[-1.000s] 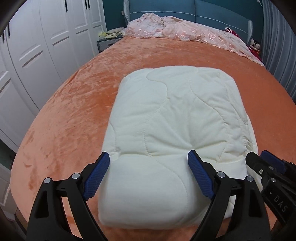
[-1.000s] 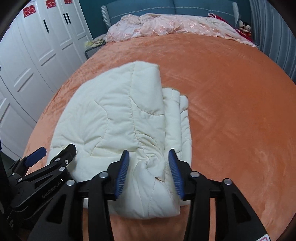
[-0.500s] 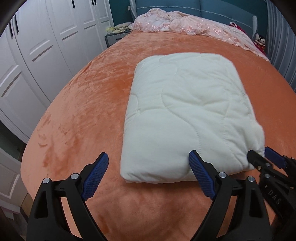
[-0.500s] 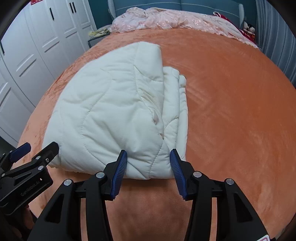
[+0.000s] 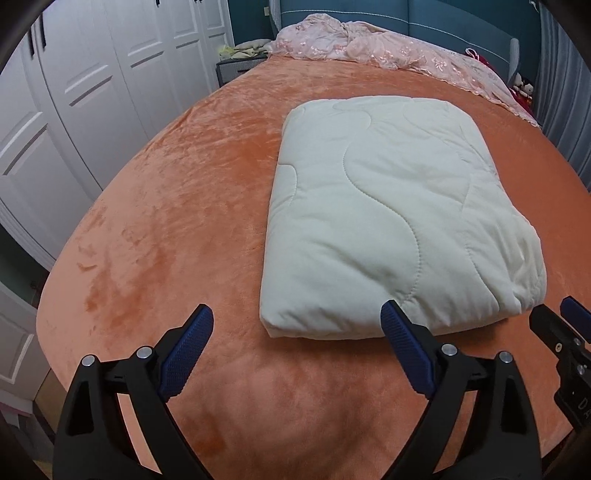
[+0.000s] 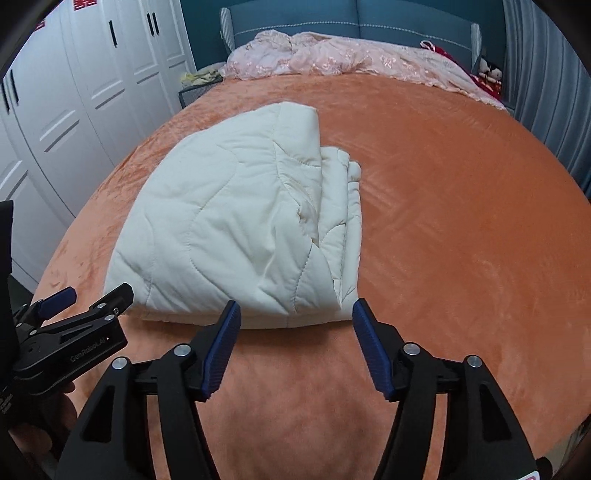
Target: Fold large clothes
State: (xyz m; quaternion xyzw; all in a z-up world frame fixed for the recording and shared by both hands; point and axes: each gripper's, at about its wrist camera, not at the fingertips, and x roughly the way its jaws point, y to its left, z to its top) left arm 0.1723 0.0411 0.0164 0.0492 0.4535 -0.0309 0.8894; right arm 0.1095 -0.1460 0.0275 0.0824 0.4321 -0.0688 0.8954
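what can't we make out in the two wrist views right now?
- Folded white quilt: its underside is hidden against the orange bedspread in both views.
- Right hand-held gripper: left wrist view's right edge cuts off most of it.
- Bedside items: too small in both views to identify.

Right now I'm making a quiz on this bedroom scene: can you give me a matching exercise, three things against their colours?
Things:
1. folded quilt
2. bedspread
3. headboard

Colours:
A. orange
B. teal blue
C. cream white

Pairs: 1-C, 2-A, 3-B
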